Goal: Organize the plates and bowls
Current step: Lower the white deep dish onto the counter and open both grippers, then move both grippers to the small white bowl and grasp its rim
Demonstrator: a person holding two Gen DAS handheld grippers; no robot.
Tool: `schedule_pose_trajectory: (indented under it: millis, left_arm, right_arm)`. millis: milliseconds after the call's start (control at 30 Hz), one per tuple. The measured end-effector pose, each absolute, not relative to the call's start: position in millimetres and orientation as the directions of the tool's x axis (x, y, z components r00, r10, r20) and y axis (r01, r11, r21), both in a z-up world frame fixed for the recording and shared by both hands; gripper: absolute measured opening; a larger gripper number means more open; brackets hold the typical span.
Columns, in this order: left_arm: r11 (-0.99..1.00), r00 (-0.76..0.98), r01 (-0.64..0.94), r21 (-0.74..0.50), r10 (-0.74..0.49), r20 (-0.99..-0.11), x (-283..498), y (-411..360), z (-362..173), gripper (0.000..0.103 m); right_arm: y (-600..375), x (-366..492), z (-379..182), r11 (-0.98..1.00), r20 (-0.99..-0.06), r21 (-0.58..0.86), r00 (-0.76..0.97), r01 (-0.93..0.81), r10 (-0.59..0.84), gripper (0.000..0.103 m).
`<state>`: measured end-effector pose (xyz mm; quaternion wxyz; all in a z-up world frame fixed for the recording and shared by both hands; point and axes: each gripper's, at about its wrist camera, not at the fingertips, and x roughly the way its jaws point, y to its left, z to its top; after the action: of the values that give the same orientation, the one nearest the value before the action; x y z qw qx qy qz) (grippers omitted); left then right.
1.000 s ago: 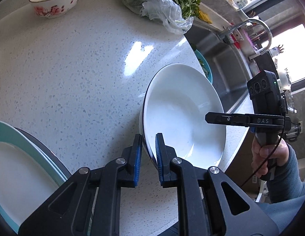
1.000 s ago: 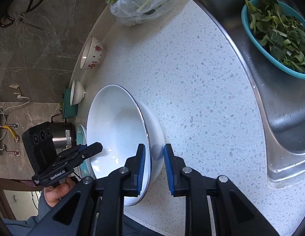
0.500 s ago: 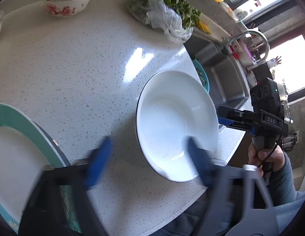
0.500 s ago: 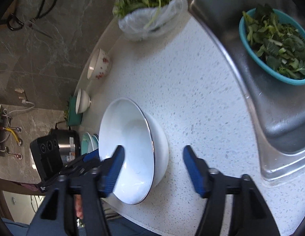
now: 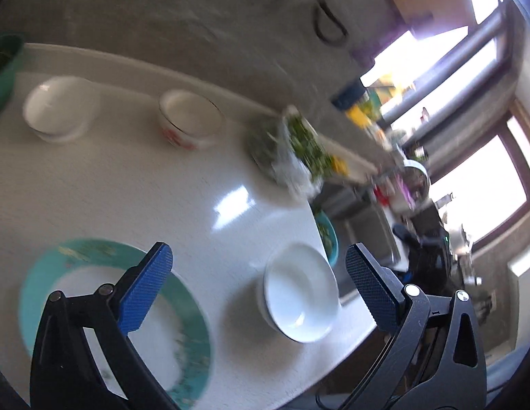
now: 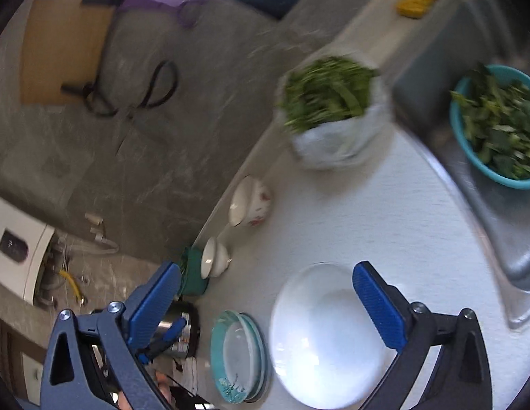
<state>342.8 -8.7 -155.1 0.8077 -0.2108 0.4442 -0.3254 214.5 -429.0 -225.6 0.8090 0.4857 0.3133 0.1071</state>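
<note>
— Opening both: my left gripper (image 5: pixel 254 266) and right gripper (image 6: pixel 265 287) are spreading wide, gripping nothing.
— And the white bowl (image 6: pixel 328 336)?
— It's sitting on the counter (image 6: pixel 384 212), just beside the teal plates (image 6: pixel 236 355).

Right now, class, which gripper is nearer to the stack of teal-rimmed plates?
Left. The left gripper hangs open with one finger over the teal-rimmed plates. The right gripper hangs open over the white bowl, with the plates off to its left.

It was a home kitchen: a pale speckled countertop (image 6: pixel 384 225), a steel sink (image 6: pixel 497 225) to the right, bagged greens (image 6: pixel 328 102), bowls along the far wall.
</note>
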Motion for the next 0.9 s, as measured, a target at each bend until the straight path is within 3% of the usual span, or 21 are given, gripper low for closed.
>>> schedule_pose_trajectory:
  millis: [167, 300, 467, 667, 733, 900]
  left_arm:
    - [0.794, 0.521, 0.236, -0.561, -0.59, -0.617, 378, 75, -156, 0.103]
    - [0.831, 0.511, 0.149, -0.535, -0.528, -0.678, 419, 121, -174, 0.103]
    - [0.9, 0.534, 0.142, -0.411, -0.42, -0.734, 479, 155, -190, 0.103]
    - [0.903, 0.447, 0.144, -0.406, -0.425, -0.787, 548, 164, -231, 0.103]
    - [0.898, 0.42, 0.151, -0.413, -0.437, -0.795, 564, 164, -245, 0.103]
    - [0.886, 0.367, 0.162, -0.434, -0.462, -0.807, 597, 161, -274, 0.101]
  right_arm:
    - [-367, 273, -206, 0.52, -0.392, 0.853, 0.716, 0.046, 0.578, 0.103]
    - [-314, 332, -191, 0.575, -0.443, 0.818, 0.654, 0.015, 0.613, 0.103]
    - [-239, 412, -182, 0.685, -0.574, 0.729, 0.548, 0.003, 0.608, 0.103]
    - [-175, 492, -199, 0.747, -0.67, 0.664, 0.426, -0.023, 0.608, 0.09]
    - [-160, 510, -213, 0.774, -0.712, 0.633, 0.386, -0.01, 0.587, 0.08]
    - [-142, 535, -248, 0.804, -0.769, 0.593, 0.315, 0.027, 0.557, 0.075]
